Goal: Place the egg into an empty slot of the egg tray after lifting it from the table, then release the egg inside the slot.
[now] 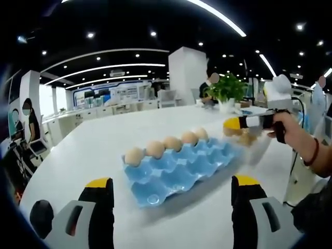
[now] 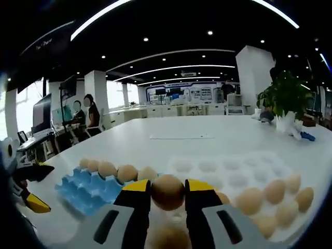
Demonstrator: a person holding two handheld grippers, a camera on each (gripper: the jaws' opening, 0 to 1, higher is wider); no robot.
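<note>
A blue egg tray [image 1: 176, 168] lies on the white table [image 1: 93, 140], with several brown eggs [image 1: 154, 149] in its far row. My left gripper [image 1: 171, 181] is open at the tray's near edge, nothing between its fingers. In the right gripper view, my right gripper [image 2: 167, 187] is shut on a brown egg [image 2: 167, 191], held above the table beside the blue tray [image 2: 85, 191]. The same gripper [image 1: 239, 129] enters the left gripper view just past the tray's right end, held by a person's hand [image 1: 290, 129].
A pale tray [image 2: 228, 171] with several eggs [image 2: 275, 192] lies to the right of the held egg. A potted plant [image 2: 285, 98] stands at the table's far side. A white sheet [image 2: 179, 137] lies mid-table. People sit at desks [image 2: 85, 116] beyond the table's edge.
</note>
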